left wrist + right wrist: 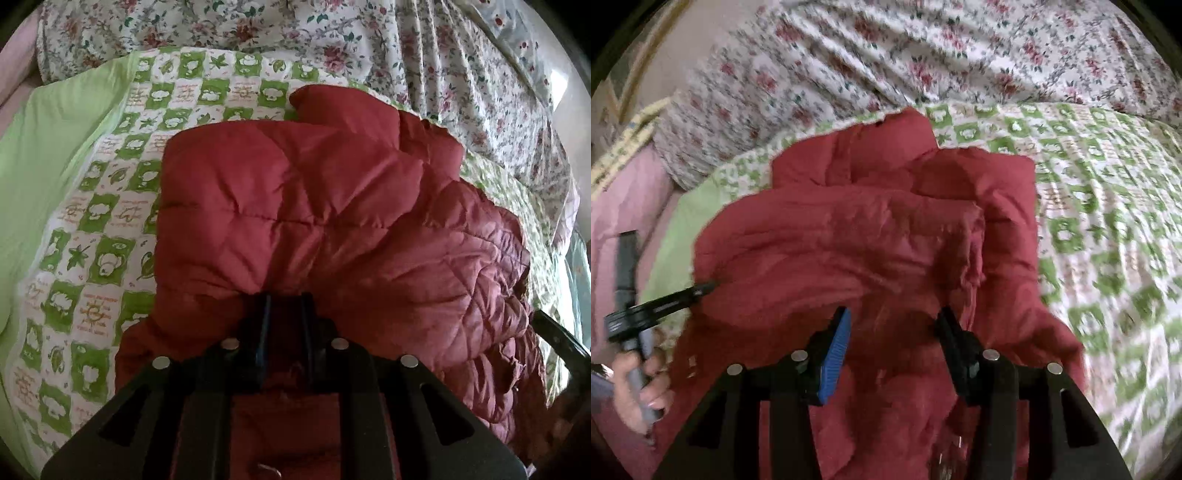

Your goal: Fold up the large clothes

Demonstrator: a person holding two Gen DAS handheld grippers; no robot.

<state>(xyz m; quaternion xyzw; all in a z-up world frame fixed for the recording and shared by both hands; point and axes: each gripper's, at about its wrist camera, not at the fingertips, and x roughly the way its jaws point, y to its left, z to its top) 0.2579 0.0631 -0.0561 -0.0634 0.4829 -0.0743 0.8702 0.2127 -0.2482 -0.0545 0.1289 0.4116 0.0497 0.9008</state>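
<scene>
A dark red quilted jacket [332, 206] lies bunched on a green-and-white patterned bedspread [110, 206]. My left gripper [286, 299] is shut on a fold of the jacket at its near edge. In the right wrist view the same jacket [868, 229] fills the middle. My right gripper [892, 314] is open, its fingers spread over the jacket's near part, with a blue pad [836, 350] on the left finger. The left gripper [701, 288] shows at the left in that view, its tip at the jacket's left edge, held by a hand [639, 391].
A floral sheet [369, 48] lies bunched behind the jacket and also shows in the right wrist view [886, 59]. A plain light green part of the bedspread [44, 177] is at the left. Pink bedding [620, 206] lies at the bed's left side.
</scene>
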